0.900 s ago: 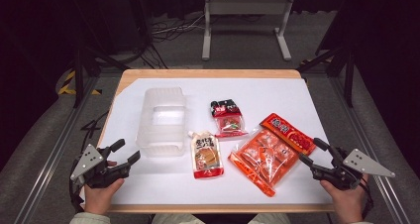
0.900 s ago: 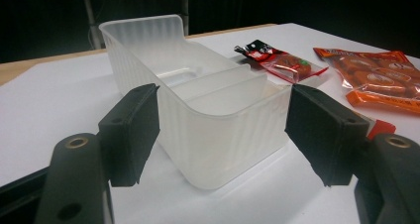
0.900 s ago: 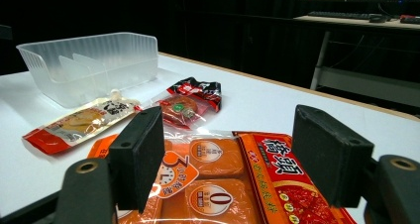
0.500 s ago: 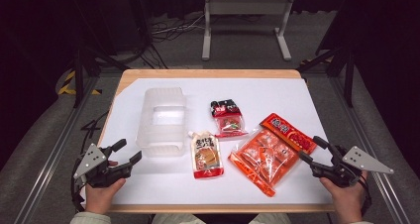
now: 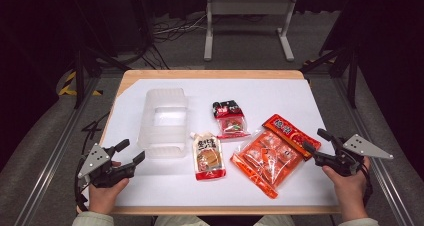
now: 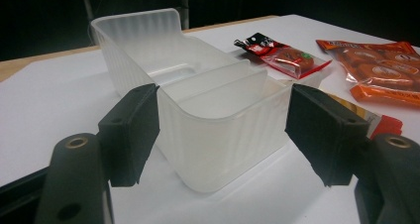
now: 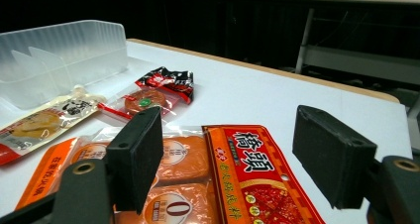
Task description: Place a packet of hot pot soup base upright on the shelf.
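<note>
The left gripper [image 5: 131, 153] has its jaws spread wide, empty, with the near end of the clear plastic bin [image 6: 198, 110] just ahead between them, untouched. The right gripper [image 5: 316, 140] is spread too, holding nothing; the orange snack pack [image 7: 163, 184] and red sachet [image 7: 262, 179] lie just beyond its jaws, partly hidden by them. Farther off lie a pouch [image 7: 44, 120] and a small red packet [image 7: 156, 97].

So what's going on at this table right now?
A person holds a two-jaw gripper in each hand at the near table edge. The left gripper is open, aimed at the clear plastic container. The right gripper is open beside the large orange snack bag. A spouted pouch and a small red-black packet lie between, untouched. Nothing is held.
</note>
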Available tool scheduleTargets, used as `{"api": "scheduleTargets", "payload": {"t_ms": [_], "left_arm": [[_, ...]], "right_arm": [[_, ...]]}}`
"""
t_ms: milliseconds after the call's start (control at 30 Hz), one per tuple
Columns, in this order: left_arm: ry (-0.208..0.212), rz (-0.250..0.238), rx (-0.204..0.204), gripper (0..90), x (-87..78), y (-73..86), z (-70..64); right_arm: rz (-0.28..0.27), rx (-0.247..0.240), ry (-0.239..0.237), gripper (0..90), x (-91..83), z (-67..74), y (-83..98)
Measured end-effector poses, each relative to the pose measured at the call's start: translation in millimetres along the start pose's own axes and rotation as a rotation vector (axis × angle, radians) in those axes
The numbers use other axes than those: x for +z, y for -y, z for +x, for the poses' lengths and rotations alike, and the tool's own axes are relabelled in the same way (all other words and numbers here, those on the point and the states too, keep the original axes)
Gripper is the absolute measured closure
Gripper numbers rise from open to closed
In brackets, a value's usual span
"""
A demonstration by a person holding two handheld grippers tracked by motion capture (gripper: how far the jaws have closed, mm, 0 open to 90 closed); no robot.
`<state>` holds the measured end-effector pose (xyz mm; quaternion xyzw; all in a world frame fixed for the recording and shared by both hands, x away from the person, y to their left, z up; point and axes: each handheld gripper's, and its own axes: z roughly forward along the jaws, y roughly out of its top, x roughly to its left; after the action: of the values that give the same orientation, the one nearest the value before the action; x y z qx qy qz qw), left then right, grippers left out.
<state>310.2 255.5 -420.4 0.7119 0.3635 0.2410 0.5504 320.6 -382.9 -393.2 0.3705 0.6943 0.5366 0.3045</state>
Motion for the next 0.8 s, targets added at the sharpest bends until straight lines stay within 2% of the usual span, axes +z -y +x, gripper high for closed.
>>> {"api": "scheduleTargets", "payload": {"t_ms": [200,300,400,500,633,733,800], "left_arm": [[-0.002,0.005,-0.001,29.6,0.9,0.6,0.9],[-0.005,0.007,-0.006,29.1,1.9,1.9,0.6],[-0.006,0.007,-0.007,28.7,2.5,2.1,0.7],[-0.011,0.012,-0.010,28.6,4.2,2.2,0.7],[-0.013,0.015,-0.009,28.5,4.6,2.4,0.7],[-0.017,0.013,-0.010,28.2,4.7,3.2,1.0],[-0.020,0.014,-0.012,27.9,4.4,3.5,1.4]], "right_arm": [[0.029,0.053,0.019,28.2,4.5,-13.5,-1.3],[0.040,0.056,0.039,28.2,6.0,-17.6,-2.2],[0.057,0.073,0.039,28.2,7.8,-20.9,-2.2],[0.093,0.158,0.036,27.3,13.4,-31.3,1.0],[0.109,0.170,0.056,26.7,16.0,-38.0,4.6],[0.109,0.146,0.081,29.8,18.7,-42.8,10.2],[0.137,0.146,0.091,31.9,19.9,-45.4,13.6]]}}
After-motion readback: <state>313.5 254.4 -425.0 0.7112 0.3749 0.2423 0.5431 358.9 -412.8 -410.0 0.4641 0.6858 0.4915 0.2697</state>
